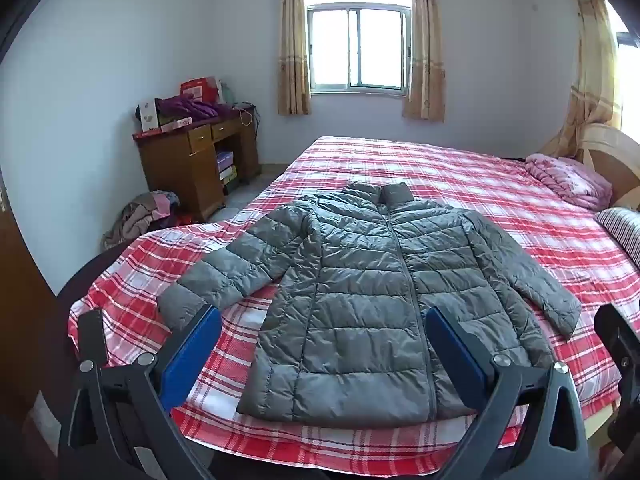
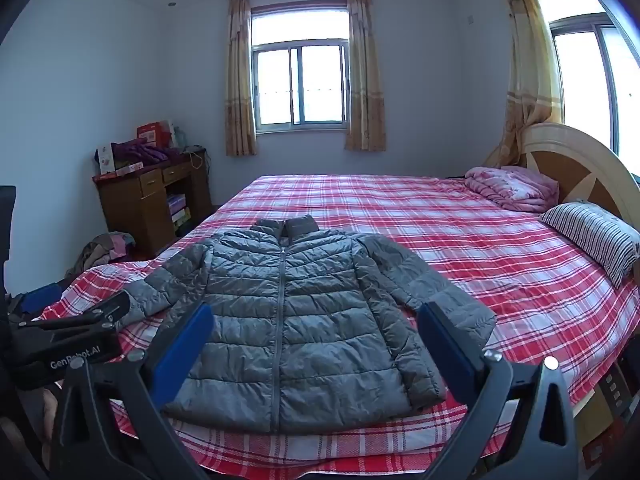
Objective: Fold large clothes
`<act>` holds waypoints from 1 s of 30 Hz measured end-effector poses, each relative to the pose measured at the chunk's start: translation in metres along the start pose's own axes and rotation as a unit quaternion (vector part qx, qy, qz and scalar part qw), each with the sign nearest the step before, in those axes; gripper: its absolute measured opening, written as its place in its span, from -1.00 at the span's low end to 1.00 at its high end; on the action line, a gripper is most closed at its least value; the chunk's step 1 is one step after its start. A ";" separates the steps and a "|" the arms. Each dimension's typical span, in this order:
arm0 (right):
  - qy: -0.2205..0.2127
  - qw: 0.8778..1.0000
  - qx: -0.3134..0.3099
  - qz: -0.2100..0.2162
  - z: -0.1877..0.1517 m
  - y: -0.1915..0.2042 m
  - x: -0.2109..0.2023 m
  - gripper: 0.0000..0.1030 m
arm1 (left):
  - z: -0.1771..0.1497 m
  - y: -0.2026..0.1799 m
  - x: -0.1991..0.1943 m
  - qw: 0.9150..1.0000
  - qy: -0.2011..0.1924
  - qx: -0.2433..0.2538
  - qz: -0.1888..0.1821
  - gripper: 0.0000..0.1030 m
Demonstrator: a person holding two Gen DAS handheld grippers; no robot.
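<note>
Grey puffer jacket flat on bed, likely light, squashy, slick; pinch sleeve cuffs at 9 and 3 o'clock; left gripper and right gripper both spread wide, empty.

One grey puffer jacket lies on one bed — two sleeves, one zipper. Two grippers show: the left gripper and the right gripper, each with two blue-padded jaws. One striped pillow, one folded pink quilt, one wooden counter — and two windows.
</note>
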State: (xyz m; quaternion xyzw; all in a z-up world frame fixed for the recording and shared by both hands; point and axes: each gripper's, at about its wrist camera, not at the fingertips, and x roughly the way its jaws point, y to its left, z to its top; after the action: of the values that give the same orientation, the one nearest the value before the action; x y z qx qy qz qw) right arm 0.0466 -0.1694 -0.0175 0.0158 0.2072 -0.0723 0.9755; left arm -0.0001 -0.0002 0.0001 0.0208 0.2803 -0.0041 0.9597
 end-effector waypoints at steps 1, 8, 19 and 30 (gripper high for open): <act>-0.004 1.000 0.007 0.003 0.000 0.000 0.000 1.00 | 0.000 0.000 0.000 1.000 0.000 -0.002 -0.001 0.98; -0.002 1.000 0.005 0.002 -0.001 0.000 0.000 1.00 | 0.003 0.004 -0.003 0.999 -0.008 -0.031 -0.016 0.98; 0.001 1.000 0.006 0.000 -0.001 -0.001 0.002 1.00 | -0.002 0.001 0.002 1.000 -0.002 -0.012 -0.007 0.98; 0.006 1.000 0.009 0.001 0.000 0.000 0.006 1.00 | -0.003 -0.003 0.001 1.000 -0.008 -0.005 -0.005 0.98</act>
State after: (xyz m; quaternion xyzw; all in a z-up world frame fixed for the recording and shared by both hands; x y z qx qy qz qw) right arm 0.0517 -0.1700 -0.0201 0.0255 0.2124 -0.0732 0.9741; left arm -0.0008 -0.0028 -0.0029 0.0140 0.2730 -0.0080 0.9619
